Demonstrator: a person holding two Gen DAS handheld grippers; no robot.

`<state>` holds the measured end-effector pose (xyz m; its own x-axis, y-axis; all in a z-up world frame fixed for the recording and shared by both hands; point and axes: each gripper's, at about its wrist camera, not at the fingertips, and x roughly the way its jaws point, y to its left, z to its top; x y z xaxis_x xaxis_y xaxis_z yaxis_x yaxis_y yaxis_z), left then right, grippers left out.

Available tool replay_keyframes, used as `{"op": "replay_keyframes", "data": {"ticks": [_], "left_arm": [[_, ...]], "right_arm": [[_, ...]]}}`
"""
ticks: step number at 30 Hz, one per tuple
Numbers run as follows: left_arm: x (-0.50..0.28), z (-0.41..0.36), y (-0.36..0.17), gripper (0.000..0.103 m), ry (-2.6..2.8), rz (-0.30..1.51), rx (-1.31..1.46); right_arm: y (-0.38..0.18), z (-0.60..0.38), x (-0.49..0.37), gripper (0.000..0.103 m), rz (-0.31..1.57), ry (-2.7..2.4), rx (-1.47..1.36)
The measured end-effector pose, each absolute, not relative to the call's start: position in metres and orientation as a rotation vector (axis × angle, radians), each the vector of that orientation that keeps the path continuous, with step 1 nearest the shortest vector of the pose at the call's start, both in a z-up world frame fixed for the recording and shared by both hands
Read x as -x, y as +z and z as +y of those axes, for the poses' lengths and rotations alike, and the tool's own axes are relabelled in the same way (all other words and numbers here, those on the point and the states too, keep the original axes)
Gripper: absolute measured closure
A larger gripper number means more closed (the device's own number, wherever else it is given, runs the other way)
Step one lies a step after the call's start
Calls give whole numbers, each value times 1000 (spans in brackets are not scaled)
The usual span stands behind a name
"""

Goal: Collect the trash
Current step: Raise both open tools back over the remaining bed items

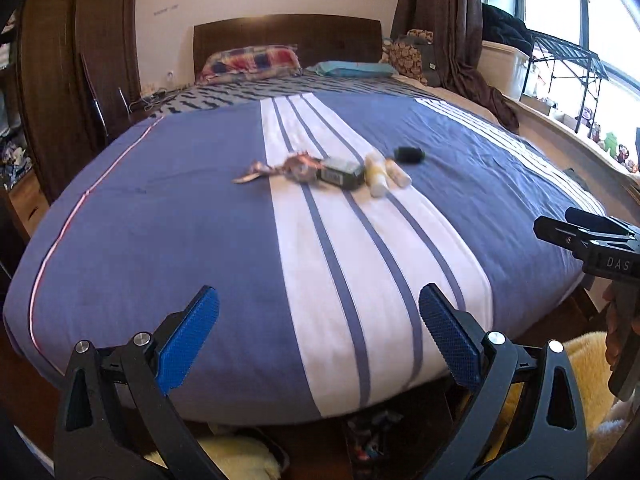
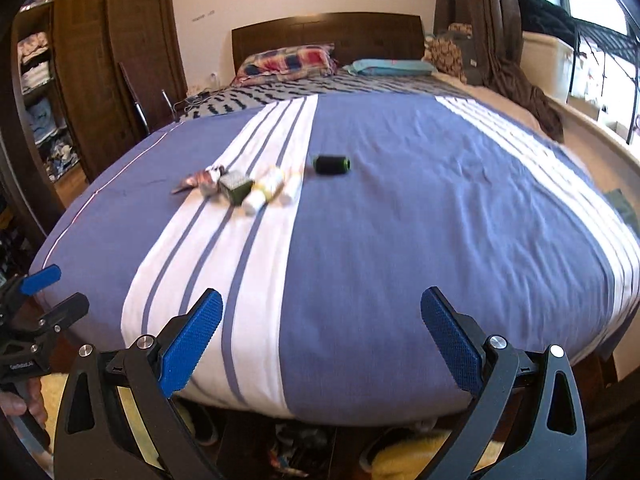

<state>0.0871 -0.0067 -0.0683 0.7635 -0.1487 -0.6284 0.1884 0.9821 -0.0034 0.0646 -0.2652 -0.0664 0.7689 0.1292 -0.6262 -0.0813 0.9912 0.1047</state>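
Crumpled wrapper (image 1: pixel 280 168), dark carton (image 1: pixel 342 173), two pale bottles (image 1: pixel 378 178) touching in row mid-bed; black cylinder (image 1: pixel 409 155) lying just beside.

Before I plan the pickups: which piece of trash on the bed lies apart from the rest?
The black cylinder, alone on the blue fabric. The crumpled wrapper, dark box and pale bottles cluster together on the white stripe.

Daylight enters from the overexposed window (image 1: pixel 560 12) at upper right in both views, lighting the bedspread (image 1: pixel 200 200) evenly with soft shadows, small objects at mid-frame slightly motion-blurred, strong fisheye bowing and dark vignetting toward the edges and corners.
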Motion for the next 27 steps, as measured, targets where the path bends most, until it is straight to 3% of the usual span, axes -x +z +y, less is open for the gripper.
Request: {"op": "replay_keyframes", "data": {"ticks": [15,25,27], "left_arm": [[-174,15,-100,8,-137,785,-18],[-216,-2,-103,8,-168,807,-32],[-222,-6,-104,8,-178,810,-37]], "right_arm": [[-92,-231,-167,5,756,131,-48],[-112,-212,-247,59,837,182,-57],[-117,-209,-262,64,866,182,-55]]}}
